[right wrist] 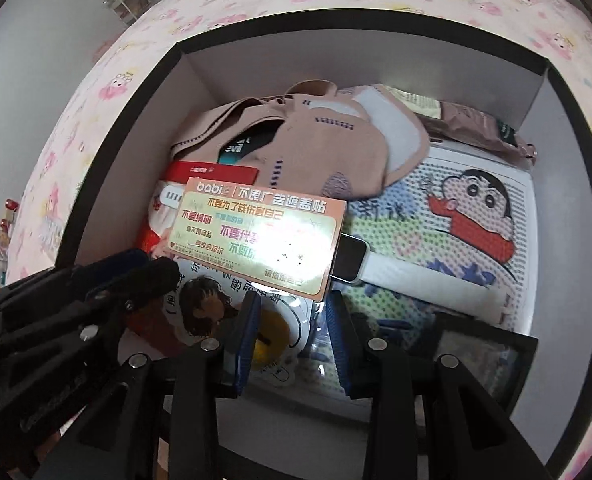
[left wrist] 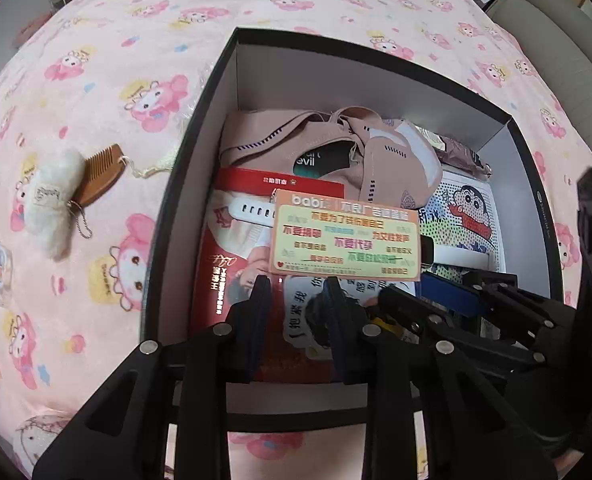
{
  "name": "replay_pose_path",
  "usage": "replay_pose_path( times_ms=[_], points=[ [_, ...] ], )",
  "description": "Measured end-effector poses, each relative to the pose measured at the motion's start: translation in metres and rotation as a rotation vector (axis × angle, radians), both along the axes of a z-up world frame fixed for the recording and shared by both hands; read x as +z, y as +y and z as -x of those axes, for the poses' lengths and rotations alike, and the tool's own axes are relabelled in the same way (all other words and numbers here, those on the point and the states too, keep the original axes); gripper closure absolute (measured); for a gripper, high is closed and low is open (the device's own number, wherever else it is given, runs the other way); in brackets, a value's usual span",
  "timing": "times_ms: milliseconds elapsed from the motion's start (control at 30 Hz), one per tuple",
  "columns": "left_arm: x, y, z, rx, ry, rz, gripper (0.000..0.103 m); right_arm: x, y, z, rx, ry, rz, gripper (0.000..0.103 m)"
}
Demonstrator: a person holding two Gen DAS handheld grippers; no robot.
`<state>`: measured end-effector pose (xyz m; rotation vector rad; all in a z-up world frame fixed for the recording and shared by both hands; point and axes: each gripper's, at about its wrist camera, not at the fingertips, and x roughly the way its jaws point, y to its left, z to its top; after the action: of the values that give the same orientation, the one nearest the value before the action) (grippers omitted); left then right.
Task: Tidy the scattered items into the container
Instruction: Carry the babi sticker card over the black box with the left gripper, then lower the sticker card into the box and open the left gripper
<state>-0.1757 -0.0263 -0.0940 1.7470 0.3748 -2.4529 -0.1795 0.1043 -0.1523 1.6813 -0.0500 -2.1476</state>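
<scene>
Left wrist view: sticker card lies flat — long axis crosswise — inside box.

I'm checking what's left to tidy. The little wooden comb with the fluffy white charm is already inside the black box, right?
No. In the left wrist view the wooden comb and its fluffy white charm lie on the pink bedspread, left of the black box, not inside it.

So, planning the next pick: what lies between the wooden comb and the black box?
Only bare pink cartoon-print bedsheet, left wrist view, between wooden comb and black box.
</scene>
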Motion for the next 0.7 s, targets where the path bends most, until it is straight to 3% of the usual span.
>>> replay_pose_path(
  times_ms=[267,500,633,700],
  points=[
    [0.000,-0.008,-0.002,-0.015,0.029,-0.049,0.076,-0.001,0.013,-0.004,-0.002,-0.062,0.140,0.073],
    [-0.005,0.026,0.009,-0.165,0.025,-0.031,0.074,0.039,0.052,-0.014,-0.173,0.148,0.005,0.073],
    [-0.007,0.053,0.022,-0.213,0.007,0.096,0.048,0.044,0.054,-0.013,-0.196,0.176,-0.050,0.073],
    [-0.010,0.067,0.027,-0.236,0.003,0.151,0.043,0.038,0.052,-0.005,-0.192,0.162,-0.059,0.073]
  ],
)
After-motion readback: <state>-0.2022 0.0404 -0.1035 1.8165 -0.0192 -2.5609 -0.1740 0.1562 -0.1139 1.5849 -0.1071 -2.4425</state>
